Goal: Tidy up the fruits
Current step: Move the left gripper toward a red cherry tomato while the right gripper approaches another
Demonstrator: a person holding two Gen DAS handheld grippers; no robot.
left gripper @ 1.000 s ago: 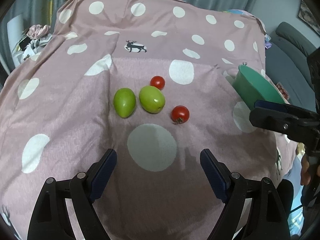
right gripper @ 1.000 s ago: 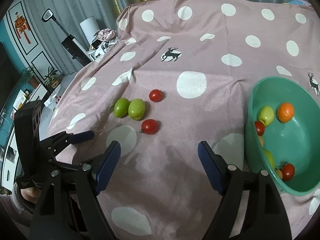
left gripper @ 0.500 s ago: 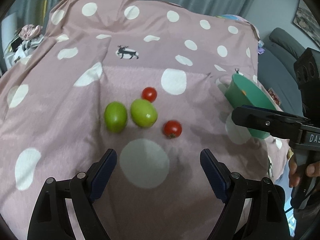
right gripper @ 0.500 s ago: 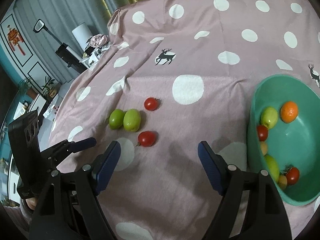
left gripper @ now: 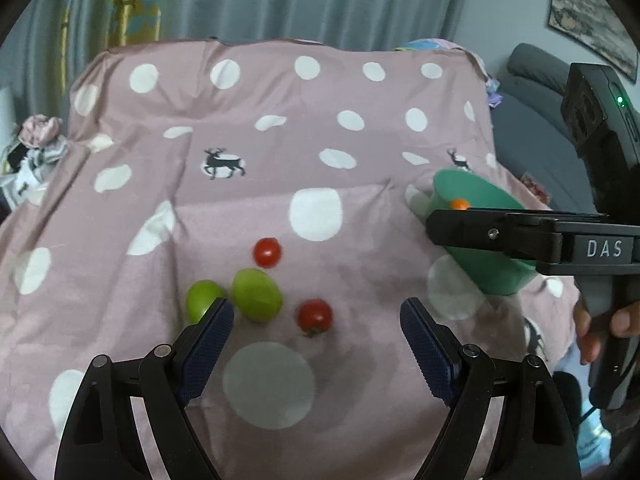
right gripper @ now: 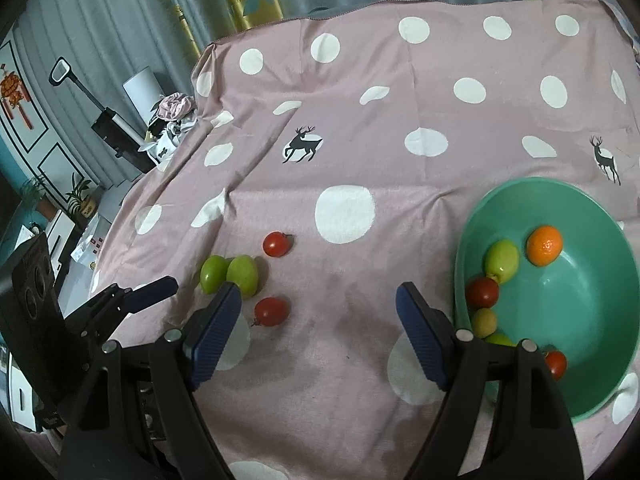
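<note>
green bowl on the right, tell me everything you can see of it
The green bowl is a teal-green, smooth basin, plastic by the look, with a wide rim and rounded walls. It sits upright on the pink spotted cloth, right of the loose fruit. Inside lie an orange, a green fruit, two red tomatoes and some smaller pieces along its near wall. Neither gripper touches it; the right gripper's finger hides part of the near rim.

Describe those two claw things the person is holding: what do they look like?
Each is black plastic. The left gripper and the right gripper both end in two angled fingers faced with dark blue ribbed pads, joined by silver pivot pins. Seen from the left camera, the right one has a grey pistol-style handle, white "DAS" lettering and a boxy black top with a small green light.
</note>
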